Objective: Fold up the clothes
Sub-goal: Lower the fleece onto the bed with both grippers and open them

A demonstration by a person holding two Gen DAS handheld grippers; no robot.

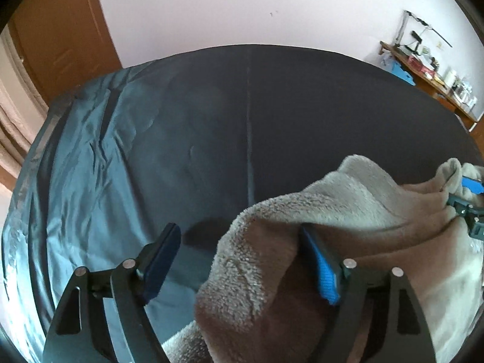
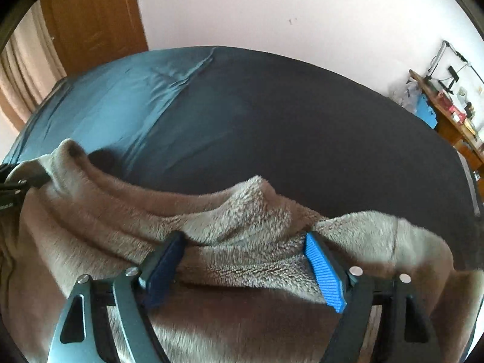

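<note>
Fleecy garment (image 2: pixel 242 220) is spread on the bed (image 1: pixel 272 106); both grippers (image 1: pixel 242 260) (image 2: pixel 248 263) are held open, nothing gripped.

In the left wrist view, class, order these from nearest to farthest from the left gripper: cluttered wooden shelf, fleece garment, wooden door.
1. fleece garment: right at the left gripper, between its open jaws.
2. wooden door: far upper left, beyond the bed.
3. cluttered wooden shelf: far upper right; too close to call against the door.
</note>
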